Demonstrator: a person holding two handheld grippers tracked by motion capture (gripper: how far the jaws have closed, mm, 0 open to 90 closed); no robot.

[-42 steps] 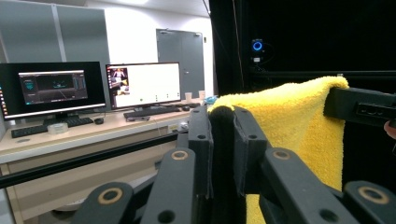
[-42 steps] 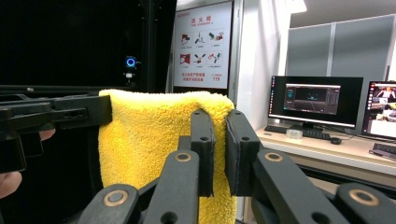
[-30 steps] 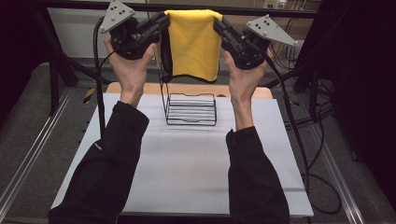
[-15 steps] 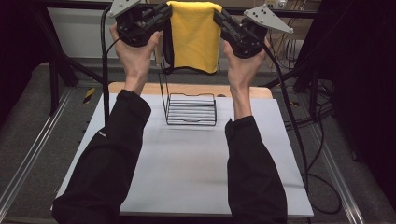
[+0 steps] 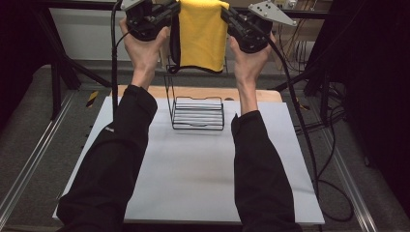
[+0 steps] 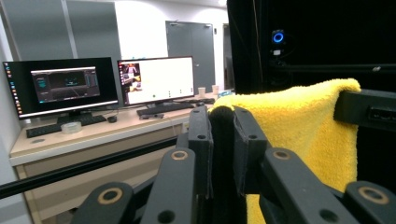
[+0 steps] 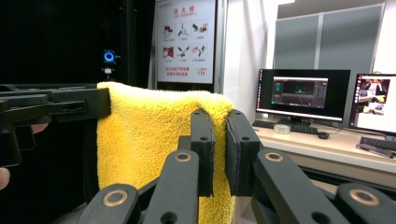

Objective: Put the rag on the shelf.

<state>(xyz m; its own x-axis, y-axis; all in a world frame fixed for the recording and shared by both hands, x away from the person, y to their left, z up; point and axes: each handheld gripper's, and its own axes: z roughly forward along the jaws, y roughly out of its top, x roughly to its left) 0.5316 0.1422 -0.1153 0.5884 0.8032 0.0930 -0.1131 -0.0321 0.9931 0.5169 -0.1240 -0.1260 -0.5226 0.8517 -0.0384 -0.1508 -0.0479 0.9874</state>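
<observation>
A yellow towel (image 5: pixel 202 34) hangs folded between my two raised hands, high above the table. My left gripper (image 5: pixel 170 10) is shut on its left top corner, and my right gripper (image 5: pixel 229 14) is shut on its right top corner. In the left gripper view the jaws pinch the towel (image 6: pixel 299 121) edge at my left gripper (image 6: pixel 223 123). In the right gripper view my right gripper (image 7: pixel 218 128) clamps the towel (image 7: pixel 149 135). Below the towel stands a black wire rack (image 5: pixel 198 113) on the white table (image 5: pixel 193 183).
A wooden board edge (image 5: pixel 251 93) lies behind the rack. Black frame posts (image 5: pixel 58 63) and cables (image 5: pixel 309 145) flank the table. Beyond the table stand a desk (image 6: pixel 84 140) with monitors (image 6: pixel 156 79) and a poster (image 7: pixel 184 37) on the wall.
Both hands have carried the stretched towel upward in the high view and farther away, over the rack. The grip on both corners is unchanged.
</observation>
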